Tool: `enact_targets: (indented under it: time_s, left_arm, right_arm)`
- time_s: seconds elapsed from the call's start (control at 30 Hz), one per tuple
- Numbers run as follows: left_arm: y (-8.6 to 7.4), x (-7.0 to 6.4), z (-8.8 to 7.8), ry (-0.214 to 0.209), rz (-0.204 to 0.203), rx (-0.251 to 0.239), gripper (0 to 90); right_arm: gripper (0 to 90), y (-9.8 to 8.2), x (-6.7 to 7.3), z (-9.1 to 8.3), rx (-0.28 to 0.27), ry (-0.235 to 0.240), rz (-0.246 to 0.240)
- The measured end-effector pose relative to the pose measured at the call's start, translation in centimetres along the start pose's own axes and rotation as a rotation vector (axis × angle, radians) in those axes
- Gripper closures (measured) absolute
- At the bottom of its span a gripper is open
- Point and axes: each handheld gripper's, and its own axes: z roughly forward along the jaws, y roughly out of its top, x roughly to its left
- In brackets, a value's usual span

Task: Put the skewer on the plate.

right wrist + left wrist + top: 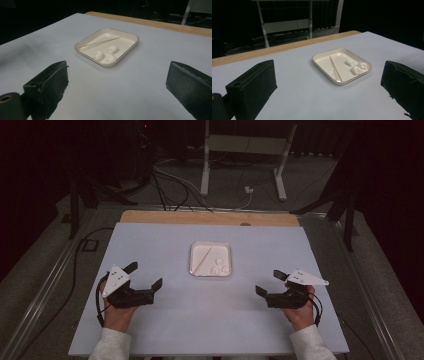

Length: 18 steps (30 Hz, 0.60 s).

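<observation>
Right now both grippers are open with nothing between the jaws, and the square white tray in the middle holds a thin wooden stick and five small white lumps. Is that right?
Not quite: the square white tray holds three small white lumps, not five, as the left gripper view shows. The rest stands: the thin wooden stick lies in the tray, and the left gripper and right gripper are both open with nothing between the jaws.

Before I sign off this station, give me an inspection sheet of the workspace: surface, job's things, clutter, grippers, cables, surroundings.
Surface: pale sheet over a wooden table; wood edge bare at the far side.
Job's things: square white tray mid-table, holding a thin wooden stick and three small white lumps.
Clutter: nothing seen.
Grippers: left gripper and right gripper flank the tray, jaws open, nothing between them.
Cables: one trails from each gripper; more lie on the floor beyond the table.
Surroundings: dark room, white metal frame behind.
</observation>
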Motion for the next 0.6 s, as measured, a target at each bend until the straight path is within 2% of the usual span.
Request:
enact_targets:
  time_s: [0.17,0.33,0.6]
  left_arm:
    - [-0.6,0.4,-1.1,0.015,-0.009,-0.006,0.9]
    - [-0.9,1.0,-2.2,0.053,-0.024,-0.031,0.7]
    - [-1.5,1.8,-2.9,0.079,-0.042,-0.029,0.7]
  right_arm:
    - [2.2,-0.4,-0.4,-1.1,-0.025,-0.009,0.0]
    - [0.2,-0.7,-1.0,-2.0,-0.045,-0.032,0.012]
    - [0.2,-1.1,-1.2,-2.2,-0.046,-0.051,0.006]
